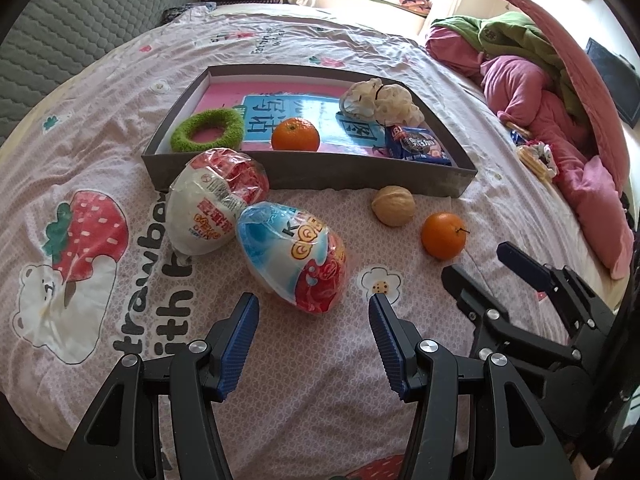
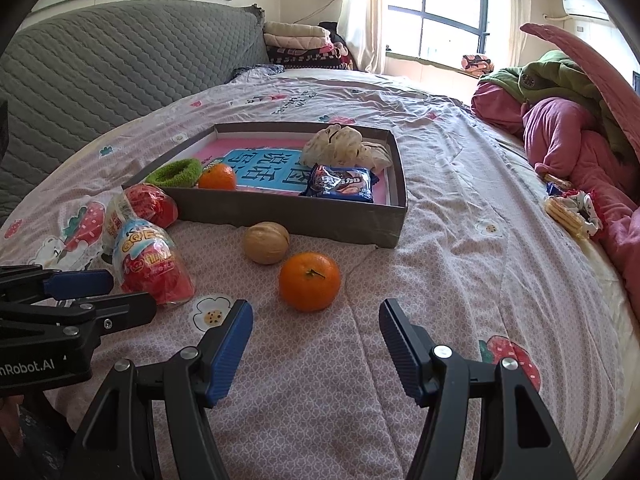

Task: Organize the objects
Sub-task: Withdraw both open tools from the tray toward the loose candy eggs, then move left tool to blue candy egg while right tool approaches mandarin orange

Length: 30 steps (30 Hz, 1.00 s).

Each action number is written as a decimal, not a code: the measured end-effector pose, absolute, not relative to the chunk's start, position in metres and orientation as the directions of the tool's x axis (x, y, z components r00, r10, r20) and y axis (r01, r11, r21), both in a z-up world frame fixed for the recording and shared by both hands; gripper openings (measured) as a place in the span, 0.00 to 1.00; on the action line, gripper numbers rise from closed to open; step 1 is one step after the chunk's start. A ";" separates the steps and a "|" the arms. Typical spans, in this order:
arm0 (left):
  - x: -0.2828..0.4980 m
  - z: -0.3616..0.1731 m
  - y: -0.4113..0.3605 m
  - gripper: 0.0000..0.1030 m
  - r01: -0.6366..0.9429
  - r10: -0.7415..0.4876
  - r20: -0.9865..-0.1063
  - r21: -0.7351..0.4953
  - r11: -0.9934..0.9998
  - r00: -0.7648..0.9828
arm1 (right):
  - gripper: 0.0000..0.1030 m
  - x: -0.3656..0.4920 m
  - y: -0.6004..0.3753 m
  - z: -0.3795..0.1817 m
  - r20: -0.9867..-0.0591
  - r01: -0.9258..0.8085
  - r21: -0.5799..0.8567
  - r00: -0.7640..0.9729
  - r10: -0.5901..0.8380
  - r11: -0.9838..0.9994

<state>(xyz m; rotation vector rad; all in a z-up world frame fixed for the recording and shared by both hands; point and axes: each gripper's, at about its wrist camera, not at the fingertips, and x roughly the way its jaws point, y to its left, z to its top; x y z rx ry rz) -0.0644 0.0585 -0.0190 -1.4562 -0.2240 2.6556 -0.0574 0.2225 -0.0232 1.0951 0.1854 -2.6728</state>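
We worked over a bed [image 2: 460, 184] covered by a pink strawberry-print sheet, with a grey quilted headboard [image 2: 120, 64] at 10 o'clock and a window [image 2: 436, 12] at 12 o'clock. A grey box [image 2: 280, 212] lay mid-bed, holding a green ring [image 2: 176, 172], an orange [image 2: 218, 177], a blue snack packet [image 2: 342, 184] and a cream mesh pouf [image 2: 340, 144]. Outside the box, at its 6 o'clock, lay a walnut [image 2: 267, 242], a second orange [image 2: 310, 281] and two wrapped eggs [image 1: 290, 256]. Pink bedding [image 2: 568, 132] was heaped at 2 o'clock. Our left gripper [image 1: 312, 312] and right gripper [image 2: 316, 316] hovered with fingers spread apart, holding nothing.
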 end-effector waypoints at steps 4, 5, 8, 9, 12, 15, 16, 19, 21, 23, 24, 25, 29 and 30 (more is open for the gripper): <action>-0.068 -0.020 0.060 0.57 -0.019 0.162 -0.830 -0.180 -0.983 -0.534 | 0.63 -0.061 0.222 -0.026 -0.709 0.272 -0.030 -0.684 -0.171 -0.962; -0.069 -0.021 0.061 0.57 -0.016 0.163 -0.830 -0.182 -0.983 -0.533 | 0.63 -0.062 0.222 -0.026 -0.709 0.271 -0.032 -0.684 -0.170 -0.962; -0.072 -0.022 0.060 0.57 -0.007 0.161 -0.829 -0.186 -0.983 -0.535 | 0.63 -0.063 0.222 -0.027 -0.710 0.273 -0.030 -0.683 -0.171 -0.962; -0.073 -0.023 0.059 0.57 -0.002 0.161 -0.830 -0.188 -0.982 -0.534 | 0.63 -0.064 0.221 -0.027 -0.711 0.273 -0.032 -0.682 -0.170 -0.961; -0.075 -0.024 0.059 0.57 0.004 0.159 -0.832 -0.191 -0.982 -0.532 | 0.63 -0.066 0.220 -0.029 -0.714 0.274 -0.040 -0.681 -0.164 -0.961; -0.077 -0.025 0.058 0.57 0.012 0.161 -0.832 -0.197 -0.980 -0.531 | 0.63 -0.067 0.218 -0.029 -0.712 0.277 -0.048 -0.684 -0.162 -0.960; -0.077 -0.025 0.057 0.57 0.014 0.162 -0.832 -0.200 -0.980 -0.531 | 0.63 -0.068 0.218 -0.030 -0.712 0.276 -0.050 -0.684 -0.160 -0.960; -0.080 -0.024 0.056 0.57 0.021 0.164 -0.829 -0.207 -0.978 -0.535 | 0.63 -0.071 0.217 -0.031 -0.710 0.275 -0.053 -0.686 -0.157 -0.960; -0.081 -0.023 0.054 0.57 0.031 0.165 -0.826 -0.215 -0.976 -0.539 | 0.63 -0.073 0.217 -0.031 -0.707 0.276 -0.050 -0.689 -0.161 -0.960; -0.083 -0.022 0.053 0.57 0.039 0.165 -0.825 -0.220 -0.975 -0.541 | 0.63 -0.074 0.216 -0.031 -0.702 0.276 -0.051 -0.694 -0.162 -0.960; -0.084 -0.023 0.052 0.57 0.046 0.163 -0.825 -0.222 -0.974 -0.541 | 0.63 -0.075 0.215 -0.031 -0.698 0.280 -0.050 -0.696 -0.166 -0.959; -0.085 -0.022 0.051 0.57 0.050 0.163 -0.824 -0.225 -0.973 -0.543 | 0.63 -0.076 0.214 -0.031 -0.698 0.282 -0.048 -0.696 -0.170 -0.958; -0.088 -0.023 0.048 0.57 0.069 0.155 -0.824 -0.228 -0.971 -0.545 | 0.63 -0.080 0.211 -0.035 -0.705 0.283 -0.043 -0.688 -0.172 -0.958; -0.089 -0.024 0.047 0.57 0.074 0.154 -0.823 -0.230 -0.970 -0.546 | 0.63 -0.081 0.211 -0.036 -0.706 0.282 -0.041 -0.687 -0.172 -0.959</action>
